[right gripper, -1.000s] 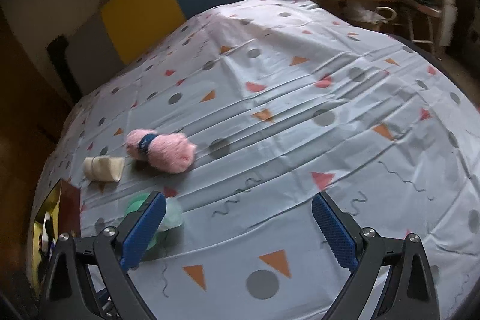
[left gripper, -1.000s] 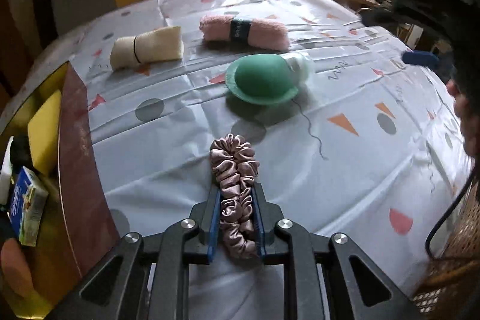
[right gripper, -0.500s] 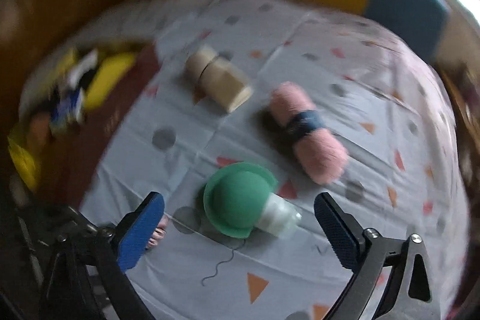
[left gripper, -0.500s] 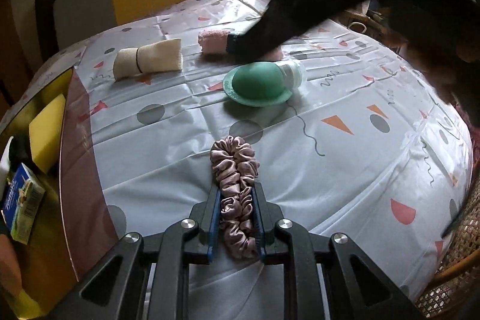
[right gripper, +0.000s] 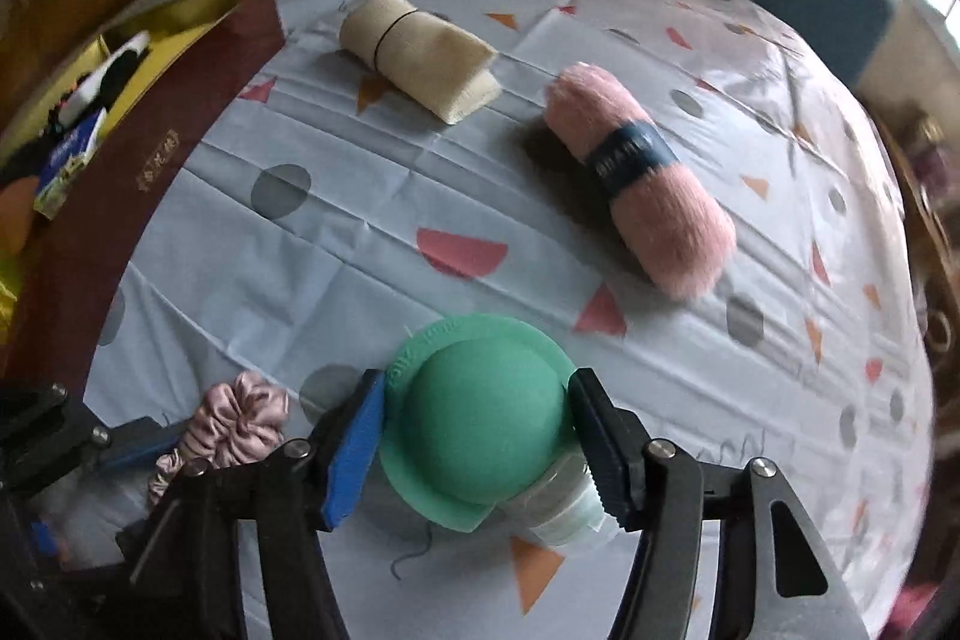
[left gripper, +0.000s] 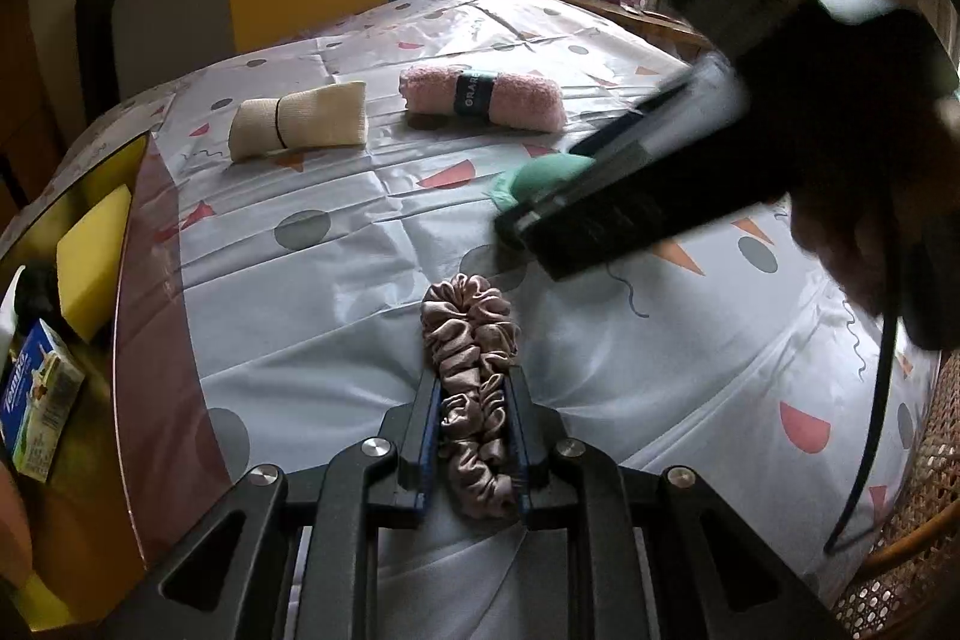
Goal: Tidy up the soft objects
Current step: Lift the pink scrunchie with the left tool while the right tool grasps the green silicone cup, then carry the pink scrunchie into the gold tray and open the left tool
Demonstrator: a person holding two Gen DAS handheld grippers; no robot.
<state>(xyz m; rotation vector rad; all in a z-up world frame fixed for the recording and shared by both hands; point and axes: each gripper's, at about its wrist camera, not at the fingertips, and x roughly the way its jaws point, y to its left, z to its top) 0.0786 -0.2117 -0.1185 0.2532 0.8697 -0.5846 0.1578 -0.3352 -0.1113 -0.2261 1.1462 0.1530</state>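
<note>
Right gripper [right gripper: 477, 445] swung in over green dome item [right gripper: 480, 415], jaws closing around it, beside scrunchie [left gripper: 474, 370]; pickup imminent. Left gripper [left gripper: 474, 436] stays clamped on scrunchie.

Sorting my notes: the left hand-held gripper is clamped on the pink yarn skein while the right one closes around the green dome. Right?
Not quite. The left wrist view shows the left hand-held gripper clamped on the satin scrunchie; the pink yarn skein lies untouched. The right hand-held gripper is closing around the green dome.

Each camera sits on a gripper, close above the table [left gripper: 336, 280], looking down. Both see the pink yarn [left gripper: 480, 97] far off.
</note>
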